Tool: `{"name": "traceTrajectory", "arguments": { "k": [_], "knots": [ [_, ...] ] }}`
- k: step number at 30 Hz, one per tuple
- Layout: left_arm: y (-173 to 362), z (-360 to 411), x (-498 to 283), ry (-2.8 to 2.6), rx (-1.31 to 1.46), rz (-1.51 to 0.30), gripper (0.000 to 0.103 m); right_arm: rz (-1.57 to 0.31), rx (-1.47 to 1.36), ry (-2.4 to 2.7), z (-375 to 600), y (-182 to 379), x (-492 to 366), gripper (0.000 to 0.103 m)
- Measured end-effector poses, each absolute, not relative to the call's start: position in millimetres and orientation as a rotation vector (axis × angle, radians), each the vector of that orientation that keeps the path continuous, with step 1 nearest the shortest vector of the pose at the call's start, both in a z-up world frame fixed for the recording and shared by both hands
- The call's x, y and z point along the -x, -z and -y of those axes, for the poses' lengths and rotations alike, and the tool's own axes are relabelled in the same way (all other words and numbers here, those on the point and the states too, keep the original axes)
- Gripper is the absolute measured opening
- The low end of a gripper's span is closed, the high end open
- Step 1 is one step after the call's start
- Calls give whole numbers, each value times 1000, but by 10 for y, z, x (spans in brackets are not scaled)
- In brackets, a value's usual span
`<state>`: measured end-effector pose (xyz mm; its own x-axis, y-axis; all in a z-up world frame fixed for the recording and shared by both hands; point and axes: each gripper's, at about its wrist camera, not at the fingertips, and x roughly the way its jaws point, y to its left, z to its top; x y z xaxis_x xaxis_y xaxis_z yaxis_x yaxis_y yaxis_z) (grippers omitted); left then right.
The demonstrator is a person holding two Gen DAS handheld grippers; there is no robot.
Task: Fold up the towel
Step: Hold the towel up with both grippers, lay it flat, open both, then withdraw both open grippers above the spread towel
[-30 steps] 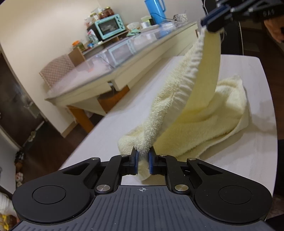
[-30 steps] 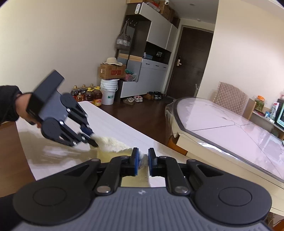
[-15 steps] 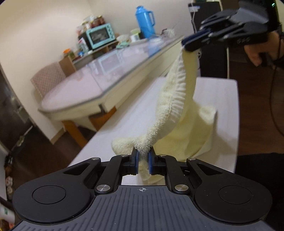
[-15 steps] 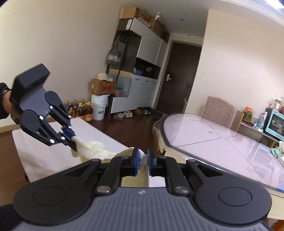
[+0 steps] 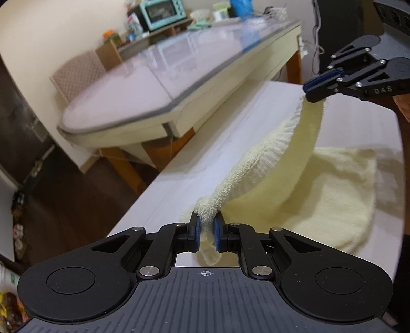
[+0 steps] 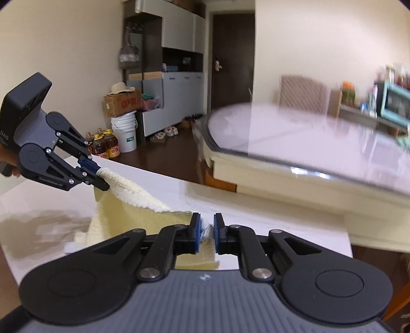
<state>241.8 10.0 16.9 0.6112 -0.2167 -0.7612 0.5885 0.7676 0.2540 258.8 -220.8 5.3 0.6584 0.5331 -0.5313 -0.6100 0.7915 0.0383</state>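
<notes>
Pale yellow terry cloth ran between our two grippers: the towel [image 5: 302, 194] was pinched at one corner by the left gripper [image 5: 205, 229], whose blue pads [image 5: 196, 230] were pressed nearly together on the fabric, and at another corner by the right gripper [image 5: 311, 89], which we saw from the left wrist view at the upper right, its jaws likewise clamped on the cloth. From the right wrist view we found the same arrangement mirrored: the right gripper [image 6: 205, 231] held a bunched bit of towel [image 6: 133, 205] between its narrow-set pads, and the left gripper [image 6: 101, 179] gripped the far corner at the left, lifted off the surface. Between the two grips the hemmed edge hung as a sagging band above the white table [image 5: 230, 133], while the rest of the towel lay in a loose, rumpled heap on the table beneath and beside that edge. We could make out a fingertip or so of a hand [image 5: 402, 105] behind the right gripper. Beyond the white table stood a glass-topped dining table [image 5: 166, 76], close alongside, with a teal toaster oven [image 5: 160, 11] on a shelf behind it. In the other direction we saw a white bucket [image 6: 125, 134], several oil bottles [image 6: 103, 144] on the floor and a cardboard box [image 6: 121, 102] near grey cabinets [image 6: 174, 97].
</notes>
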Motion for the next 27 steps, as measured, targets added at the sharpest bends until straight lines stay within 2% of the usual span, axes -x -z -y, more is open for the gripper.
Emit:
{"name": "traceTrajectory", "arguments": {
  "k": [12, 14, 15, 18, 19, 21, 22, 23, 25, 27],
  "knots": [
    [121, -38, -3016, 398, -435, -836, 21, -664, 132, -586, 2077, 322, -3142, 15],
    [147, -16, -3061, 378, -440, -835, 24, -666, 133, -573, 2062, 342, -3177, 24],
    [159, -21, -3100, 352, -431, -830, 29, -668, 130, -565, 2055, 361, -3213, 28],
    [161, -74, -3171, 306, -392, -829, 37, -658, 130, -523, 2080, 376, -3248, 35],
    [157, -108, -3195, 288, -369, -828, 41, -652, 120, -513, 2105, 366, -3245, 41],
    [145, -192, -3210, 264, -330, -823, 46, -651, 109, -526, 2149, 341, -3197, 46],
    [139, -213, -3196, 259, -329, -819, 53, -652, 109, -537, 2168, 328, -3152, 48],
    [136, -230, -3180, 256, -330, -817, 56, -653, 110, -551, 2187, 316, -3096, 50],
    [119, -299, -3081, 260, -336, -804, 59, -651, 120, -606, 2223, 295, -2915, 57],
    [105, -373, -2931, 274, -349, -790, 59, -650, 131, -669, 2262, 274, -2703, 58]
  ]
}}
